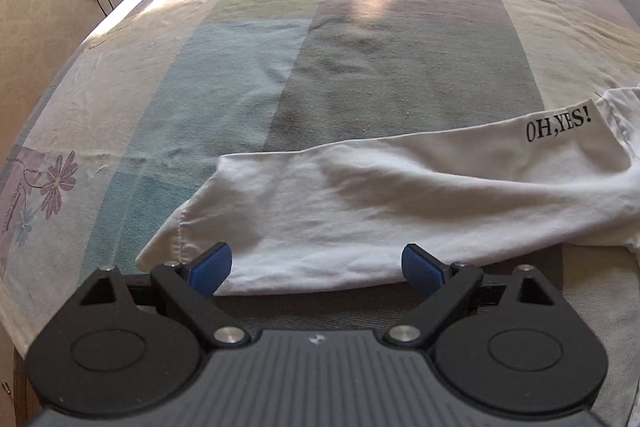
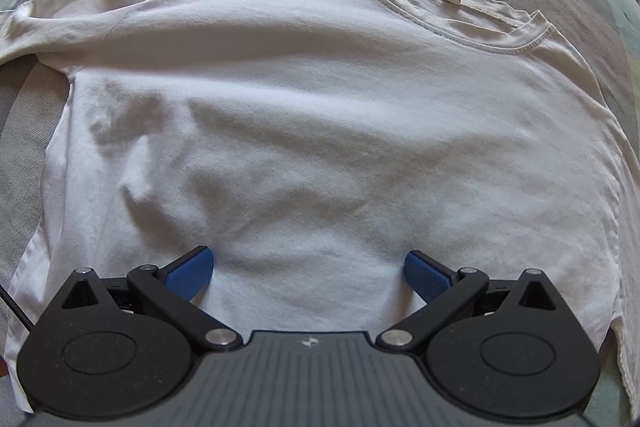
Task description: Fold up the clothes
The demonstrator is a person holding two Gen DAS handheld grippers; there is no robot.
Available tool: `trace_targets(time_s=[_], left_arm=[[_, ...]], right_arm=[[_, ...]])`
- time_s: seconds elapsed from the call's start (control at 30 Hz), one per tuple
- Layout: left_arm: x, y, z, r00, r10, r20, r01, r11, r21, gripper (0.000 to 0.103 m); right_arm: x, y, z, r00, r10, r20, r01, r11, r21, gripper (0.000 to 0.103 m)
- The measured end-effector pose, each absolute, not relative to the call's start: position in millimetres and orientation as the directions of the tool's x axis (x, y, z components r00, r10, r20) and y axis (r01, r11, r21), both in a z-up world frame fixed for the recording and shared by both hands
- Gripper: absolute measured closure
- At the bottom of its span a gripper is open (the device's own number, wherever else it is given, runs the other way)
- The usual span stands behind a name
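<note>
Both claws, left gripper (image 1: 316, 269) and right gripper (image 2: 308, 273), hang released over the white cotton T-shirt (image 2: 320, 131) spread on the striped bedsheet (image 1: 280, 67); pinching one layer could bunch its long sleeve (image 1: 360, 203).

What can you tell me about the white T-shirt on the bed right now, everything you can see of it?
The white T-shirt looks like soft cotton knit, lying spread out, loosely wrinkled, on the striped bedsheet. Its ribbed round neckline lies at the far end, with a small tag inside. One sleeve stretches out sideways, printed "OH,YES!" in black. Both open tongs, left and right, straddle the cloth without gripping it.
</note>
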State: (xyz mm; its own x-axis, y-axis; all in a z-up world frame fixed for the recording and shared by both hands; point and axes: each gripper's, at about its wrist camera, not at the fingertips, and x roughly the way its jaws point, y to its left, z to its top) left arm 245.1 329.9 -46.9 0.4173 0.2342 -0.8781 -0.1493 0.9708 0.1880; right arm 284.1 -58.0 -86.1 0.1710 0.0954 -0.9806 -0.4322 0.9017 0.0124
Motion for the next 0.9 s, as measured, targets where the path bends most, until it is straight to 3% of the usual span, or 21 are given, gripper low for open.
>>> trace_targets(time_s=[0.13, 0.27, 0.33, 0.43, 0.67, 0.77, 0.83, 0.9], left_arm=[[243, 287, -63, 0.412, 0.119, -0.904, 0.026, 0.989, 0.142, 0.011], [238, 283, -71, 0.402, 0.094, -0.911, 0.037, 0.992, 0.119, 0.01], [237, 287, -71, 0.399, 0.076, -0.914, 0.022, 0.995, 0.093, 0.01], [239, 294, -73, 0.385, 0.049, -0.922, -0.001, 0.999, 0.053, 0.01], [239, 296, -76, 0.385, 0.046, -0.922, -0.021, 0.999, 0.041, 0.005], [239, 297, -76, 0.382, 0.044, -0.923, -0.035, 0.999, 0.033, 0.005], [239, 297, -76, 0.381, 0.044, -0.923, -0.041, 0.999, 0.031, 0.004], [240, 298, -76, 0.379, 0.045, -0.924, -0.047, 0.998, 0.029, 0.004]], right_arm=[[310, -45, -63, 0.223, 0.171, -0.96, -0.517, 0.855, 0.032, 0.0], [343, -24, -36, 0.295, 0.289, -0.911, -0.638, 0.769, 0.037, 0.004], [374, 4, -35, 0.306, 0.323, -0.896, -0.747, 0.664, -0.015, 0.023], [408, 39, -38, 0.287, 0.371, -0.883, -0.862, 0.503, -0.069, 0.042], [458, 102, -55, 0.163, 0.391, -0.906, -0.982, 0.155, -0.11, 0.047], [465, 113, -67, 0.077, 0.346, -0.935, -0.997, 0.048, -0.065, 0.055], [462, 112, -68, 0.02, 0.343, -0.939, -1.0, 0.019, -0.015, 0.078], [460, 112, -67, 0.003, 0.341, -0.94, -1.0, 0.024, 0.006, 0.095]])
